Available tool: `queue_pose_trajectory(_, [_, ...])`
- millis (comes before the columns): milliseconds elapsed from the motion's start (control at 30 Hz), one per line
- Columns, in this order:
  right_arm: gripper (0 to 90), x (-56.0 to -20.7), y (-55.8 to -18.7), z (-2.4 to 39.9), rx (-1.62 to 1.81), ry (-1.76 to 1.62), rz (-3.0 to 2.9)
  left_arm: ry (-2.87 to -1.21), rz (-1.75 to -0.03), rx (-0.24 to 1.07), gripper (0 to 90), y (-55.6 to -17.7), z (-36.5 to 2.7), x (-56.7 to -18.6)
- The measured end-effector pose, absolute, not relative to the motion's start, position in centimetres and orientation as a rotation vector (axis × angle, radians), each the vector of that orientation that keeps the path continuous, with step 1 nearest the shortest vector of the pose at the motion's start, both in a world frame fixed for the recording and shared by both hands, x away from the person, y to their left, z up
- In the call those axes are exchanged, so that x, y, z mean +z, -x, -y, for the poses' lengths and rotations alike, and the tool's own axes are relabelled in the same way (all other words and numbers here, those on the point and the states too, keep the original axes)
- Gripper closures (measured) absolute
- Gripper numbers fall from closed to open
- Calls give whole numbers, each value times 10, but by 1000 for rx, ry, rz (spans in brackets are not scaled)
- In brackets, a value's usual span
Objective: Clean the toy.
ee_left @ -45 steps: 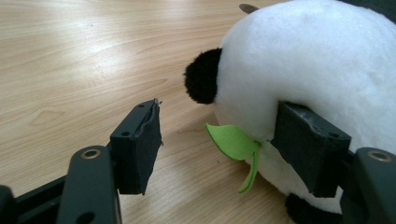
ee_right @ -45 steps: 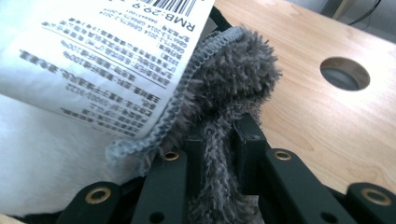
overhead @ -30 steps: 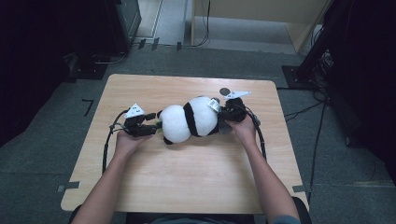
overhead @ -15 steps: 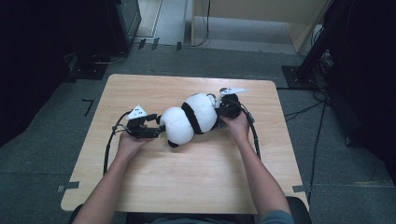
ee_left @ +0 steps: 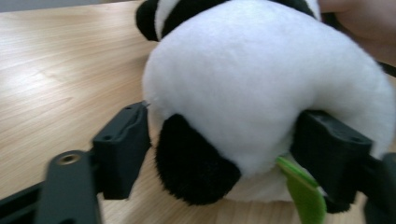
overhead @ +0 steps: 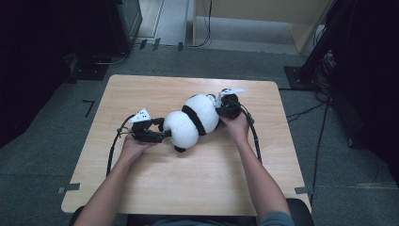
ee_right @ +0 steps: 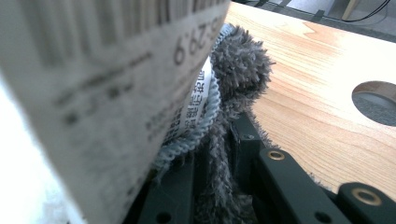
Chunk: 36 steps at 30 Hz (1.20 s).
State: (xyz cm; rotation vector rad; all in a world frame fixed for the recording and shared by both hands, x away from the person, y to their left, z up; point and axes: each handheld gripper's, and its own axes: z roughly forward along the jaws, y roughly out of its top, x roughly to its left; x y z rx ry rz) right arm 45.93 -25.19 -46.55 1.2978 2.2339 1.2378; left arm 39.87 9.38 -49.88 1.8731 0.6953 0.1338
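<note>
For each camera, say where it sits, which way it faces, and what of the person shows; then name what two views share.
High view: fixed above the person's side, looking forward and down on the light wooden table; both forearms, the left gripper and the right gripper show.
Left gripper view: rides the left gripper, facing the black-and-white plush panda between its black fingers.
Right gripper view: rides the right gripper, whose fingers pinch grey fur beside a white paper barcode tag.
Shared: the high view and left gripper view both show the panda on the table.
</note>
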Motion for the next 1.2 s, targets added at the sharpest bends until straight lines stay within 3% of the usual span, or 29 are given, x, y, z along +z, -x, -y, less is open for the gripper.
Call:
queue_pose_trajectory(67, [821, -466, -459, 252, 1236, -1292, -2231, -1880, -681, 106, 308, -398, -93, -498])
queue_pose_trajectory(267, [820, -466, -460, 253, 1233, -1312, -2222, -1892, -688, 43, 376, -402, -93, -501])
queue_pose_trajectory(600, [816, -466, -460, 256, 1236, -1314, -2214, -1956, -648, 99, 645, -396, -90, -496])
queue_pose_trajectory(733, [805, -464, -459, 261, 1216, -1304, -2212, -1938, -709, 60, 652, -396, -93, -495])
queue_pose_trajectory(1200, [790, -452, -441, 297, 1193, -1343, -2161, -1870, -656, 58, 714, -386, -93, -486])
